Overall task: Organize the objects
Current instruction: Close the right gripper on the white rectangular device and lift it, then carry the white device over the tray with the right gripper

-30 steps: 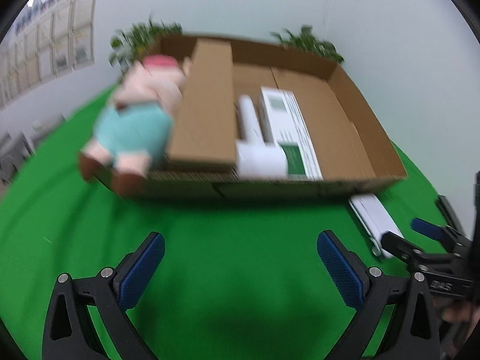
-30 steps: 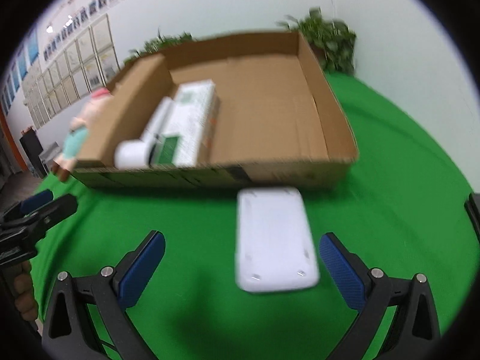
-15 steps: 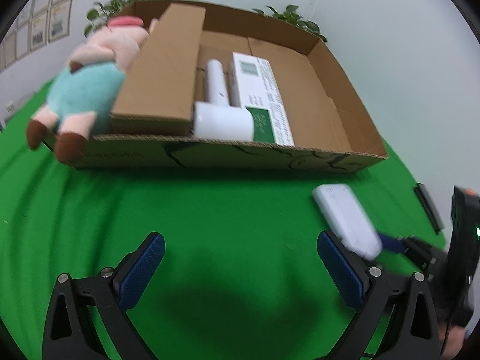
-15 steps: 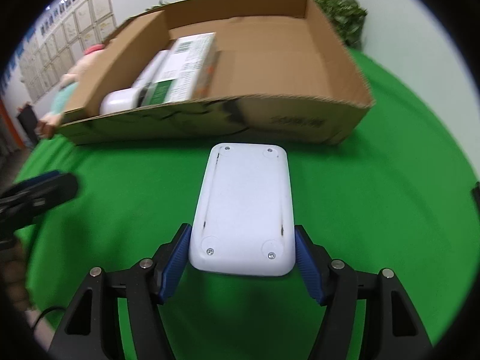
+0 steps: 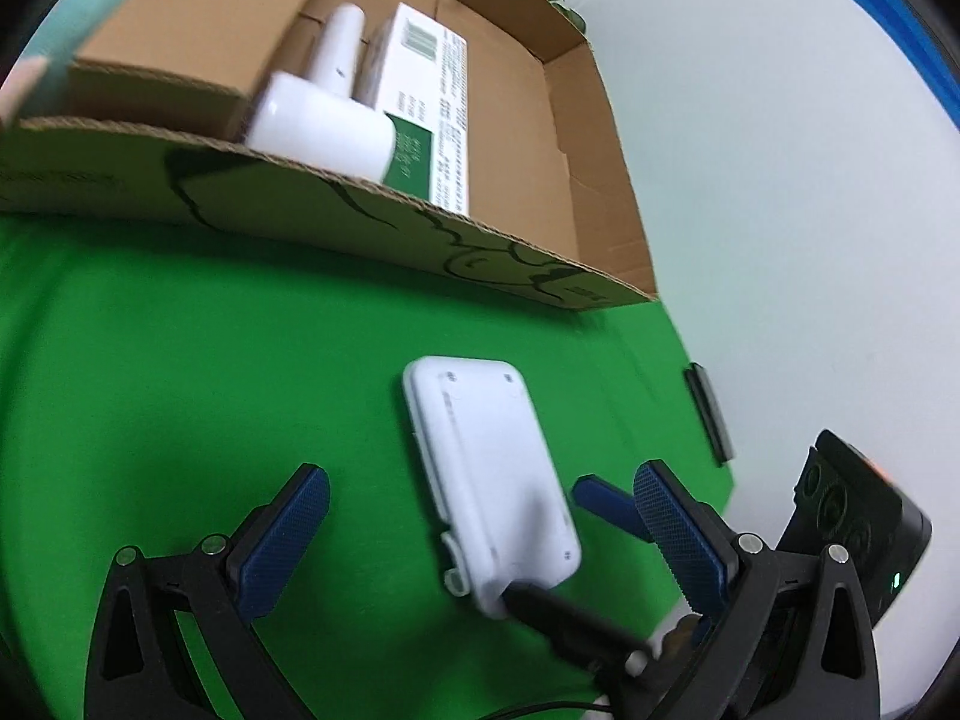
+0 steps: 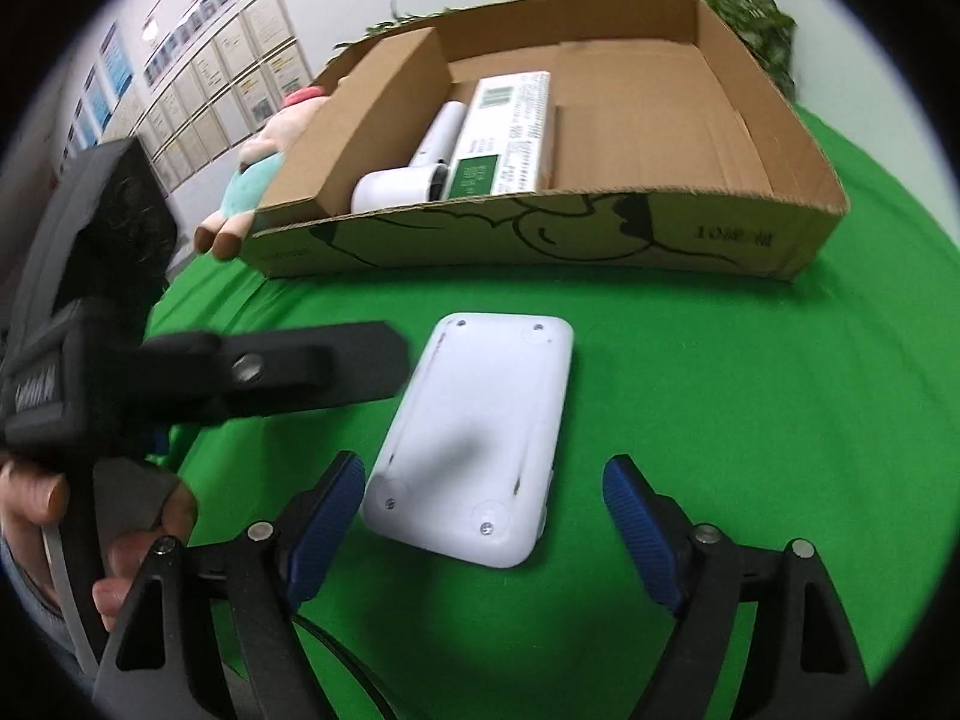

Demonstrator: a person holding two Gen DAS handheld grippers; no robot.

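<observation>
A flat white device [image 6: 480,438] lies face down on the green cloth in front of a cardboard box [image 6: 600,234]. My right gripper [image 6: 485,510] is open around its near end, with the pads apart from it. My left gripper [image 5: 480,534] is open too, and the device [image 5: 486,474] lies between its fingers. The right gripper's fingers [image 5: 600,501] show at the device's near end in the left wrist view. The box [image 5: 360,222] holds a white bottle-shaped item [image 5: 318,126] and a white and green carton [image 5: 420,114].
A pink and teal plush toy [image 6: 258,174] leans on the box's left outer side. Plants [image 6: 750,18] stand behind the box by the white wall. A dark flat object [image 5: 711,414] lies at the cloth's right edge. The left gripper's body [image 6: 120,348] crowds the right wrist view's left side.
The right gripper was shut on the white device half a second ago and has opened. The left gripper has moved right and closer, so the device now lies between its fingers.
</observation>
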